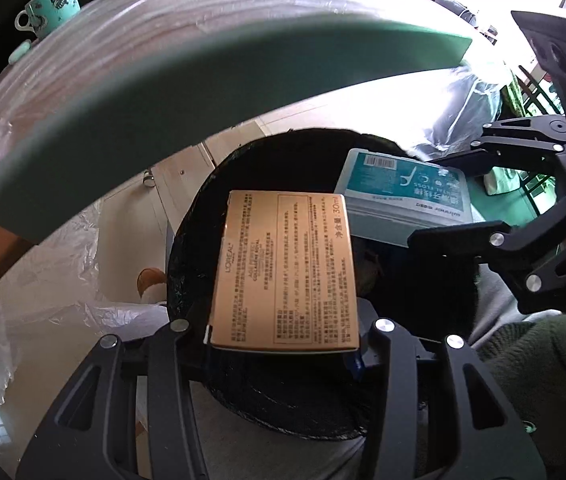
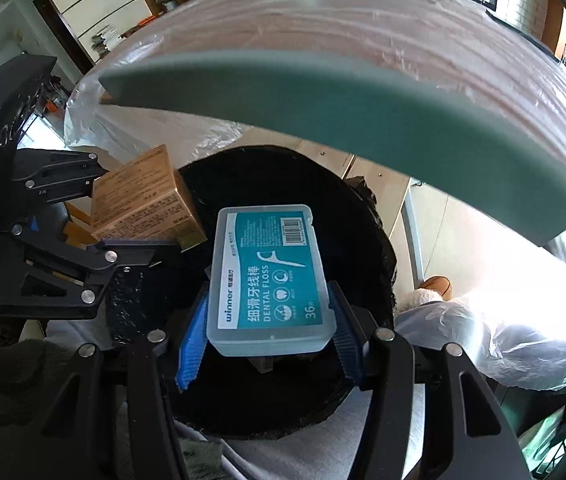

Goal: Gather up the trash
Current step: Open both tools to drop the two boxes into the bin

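My left gripper (image 1: 283, 334) is shut on a gold L'Oréal carton (image 1: 287, 268) and holds it over the open mouth of a bin lined with a black bag (image 1: 191, 248). My right gripper (image 2: 269, 334) is shut on a teal dental floss box (image 2: 271, 280), also above the black bag (image 2: 343, 216). The floss box (image 1: 403, 194) and the right gripper (image 1: 443, 220) show at the right of the left wrist view. The carton (image 2: 143, 200) and the left gripper (image 2: 119, 216) show at the left of the right wrist view.
A green-edged table (image 1: 203, 76) covered in clear plastic film overhangs the bin in both views (image 2: 363, 120). A mint mug (image 1: 49, 6) stands at its far edge. Clear plastic sheeting (image 1: 23, 280) hangs beside the bin. A brown shoe (image 2: 437, 286) rests on the tiled floor.
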{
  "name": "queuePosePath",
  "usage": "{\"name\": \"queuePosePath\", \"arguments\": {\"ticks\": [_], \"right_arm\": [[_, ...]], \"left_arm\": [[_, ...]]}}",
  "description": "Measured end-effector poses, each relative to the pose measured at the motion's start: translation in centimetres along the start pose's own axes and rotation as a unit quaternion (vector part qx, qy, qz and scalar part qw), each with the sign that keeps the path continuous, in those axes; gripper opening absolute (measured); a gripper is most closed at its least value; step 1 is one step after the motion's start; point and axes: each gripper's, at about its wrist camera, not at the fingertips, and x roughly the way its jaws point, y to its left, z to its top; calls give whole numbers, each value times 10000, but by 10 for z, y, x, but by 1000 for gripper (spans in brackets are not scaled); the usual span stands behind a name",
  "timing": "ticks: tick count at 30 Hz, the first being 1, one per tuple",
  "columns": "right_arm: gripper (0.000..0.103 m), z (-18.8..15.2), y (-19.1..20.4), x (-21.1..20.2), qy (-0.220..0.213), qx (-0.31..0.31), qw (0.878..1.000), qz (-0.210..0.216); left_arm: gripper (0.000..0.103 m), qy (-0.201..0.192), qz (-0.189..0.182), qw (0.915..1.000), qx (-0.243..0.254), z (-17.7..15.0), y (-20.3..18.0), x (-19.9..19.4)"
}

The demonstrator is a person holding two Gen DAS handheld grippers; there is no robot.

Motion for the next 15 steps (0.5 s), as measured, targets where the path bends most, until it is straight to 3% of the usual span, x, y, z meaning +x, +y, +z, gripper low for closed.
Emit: {"name": "queuePosePath", "arguments": {"ticks": [6,9,15], "right_arm": [[55,-1,3,4,5,-42,10000,-78],[74,-1,1,2,-33,117,9999,-53],[75,-2,3,-23,-95,170,9998,7]], "left_arm": [[50,4,24,10000,22,0,3,7],[83,-113,17,9999,-64,1,6,1],[85,-95,-262,9988,-400,1,15,-21]]}}
